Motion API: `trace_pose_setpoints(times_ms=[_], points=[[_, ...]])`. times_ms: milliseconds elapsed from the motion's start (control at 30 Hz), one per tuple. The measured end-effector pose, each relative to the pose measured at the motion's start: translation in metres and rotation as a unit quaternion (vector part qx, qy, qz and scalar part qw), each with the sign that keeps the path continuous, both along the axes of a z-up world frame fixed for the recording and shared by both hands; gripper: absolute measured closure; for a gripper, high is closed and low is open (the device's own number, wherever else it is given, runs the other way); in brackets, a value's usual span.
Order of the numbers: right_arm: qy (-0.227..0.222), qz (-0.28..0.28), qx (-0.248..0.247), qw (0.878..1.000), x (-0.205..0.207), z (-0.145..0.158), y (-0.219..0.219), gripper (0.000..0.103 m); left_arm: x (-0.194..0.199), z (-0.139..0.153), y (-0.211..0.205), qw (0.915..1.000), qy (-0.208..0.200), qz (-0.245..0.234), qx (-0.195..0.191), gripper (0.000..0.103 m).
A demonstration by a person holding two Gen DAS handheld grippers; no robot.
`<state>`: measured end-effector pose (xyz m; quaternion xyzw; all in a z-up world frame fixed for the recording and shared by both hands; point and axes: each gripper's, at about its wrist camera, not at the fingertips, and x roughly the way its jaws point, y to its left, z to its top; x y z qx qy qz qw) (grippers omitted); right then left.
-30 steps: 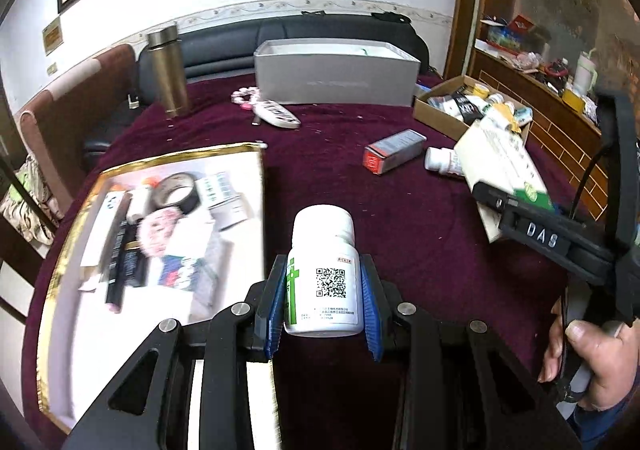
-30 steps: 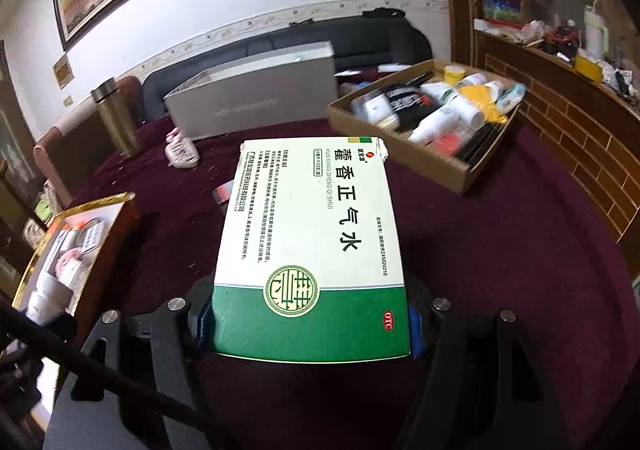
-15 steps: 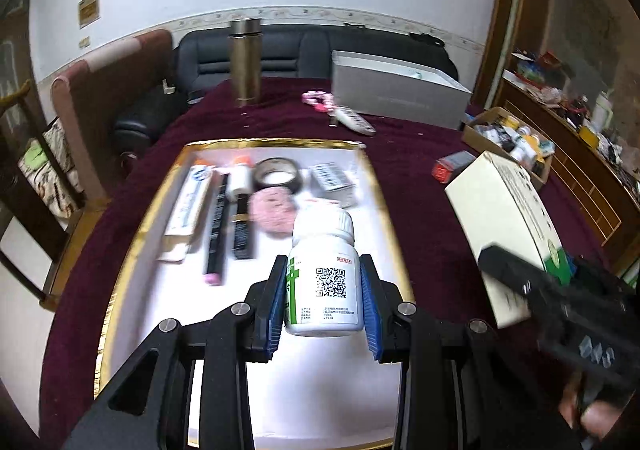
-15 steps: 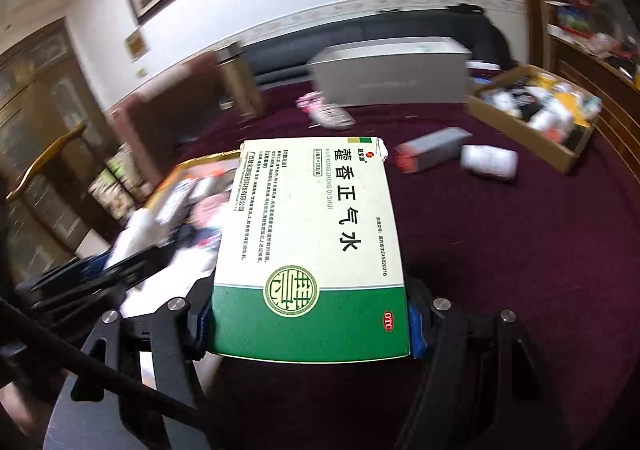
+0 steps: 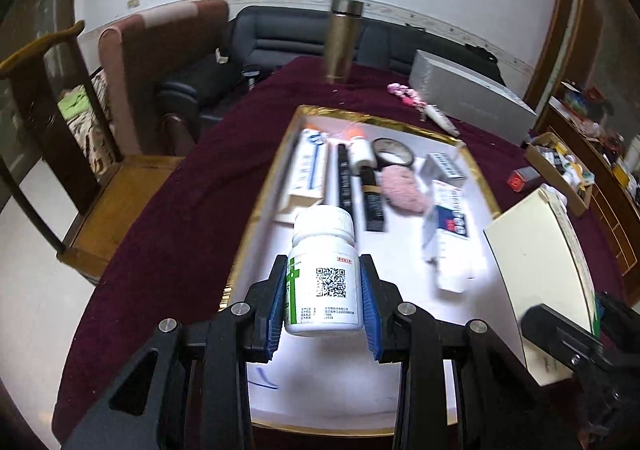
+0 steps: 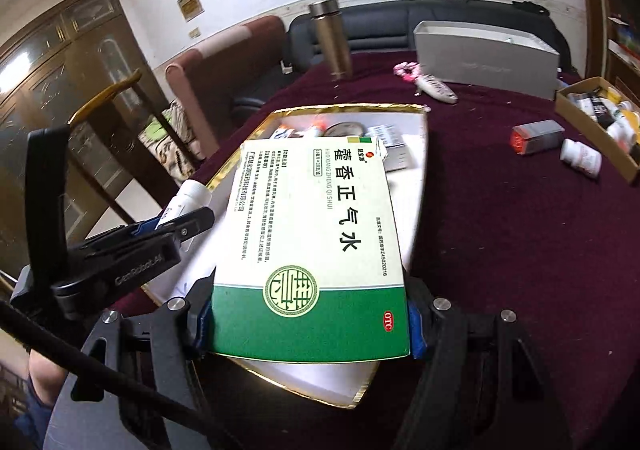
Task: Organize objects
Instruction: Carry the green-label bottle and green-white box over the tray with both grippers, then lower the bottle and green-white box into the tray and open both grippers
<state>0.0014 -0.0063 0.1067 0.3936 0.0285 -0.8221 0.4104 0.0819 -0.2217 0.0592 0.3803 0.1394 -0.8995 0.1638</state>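
My left gripper [image 5: 324,310] is shut on a white pill bottle [image 5: 323,270] with a QR label, held over the near part of a gold-rimmed white tray [image 5: 256,210]. My right gripper [image 6: 308,318] is shut on a flat green-and-white medicine box [image 6: 312,226], which hangs over the same tray [image 6: 416,154]. In the left wrist view the medicine box [image 5: 540,270] shows at the right edge of the tray. In the right wrist view the pill bottle [image 6: 186,198] and the left gripper [image 6: 176,226] sit at the left.
The tray holds a toothpaste box [image 5: 308,174], tape roll [image 5: 392,154], pink pad [image 5: 402,190] and small cartons. On the maroon cloth stand a metal flask [image 5: 342,42], a grey box [image 5: 468,98], a cardboard box of bottles [image 6: 604,118], a red-ended carton [image 6: 536,138] and a lying bottle [image 6: 580,158].
Both grippers have swung left across the table with their loads, from over the bare maroon cloth to above the tray. The grips have not changed.
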Motion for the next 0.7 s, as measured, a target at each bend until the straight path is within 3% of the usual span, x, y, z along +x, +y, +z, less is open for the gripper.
trace_pose_setpoints(times_ms=[300, 700], points=[[-0.038, 0.038, 0.014, 0.998, 0.008, -0.022, -0.036, 0.033, 0.003, -0.012, -0.016, 0.9997, -0.01, -0.016, 0.014, 0.074], [-0.043, 0.041, 0.057, 0.997, 0.008, -0.045, -0.056, 0.033, -0.002, -0.025, -0.022, 0.9978, -0.03, -0.053, 0.027, 0.074]])
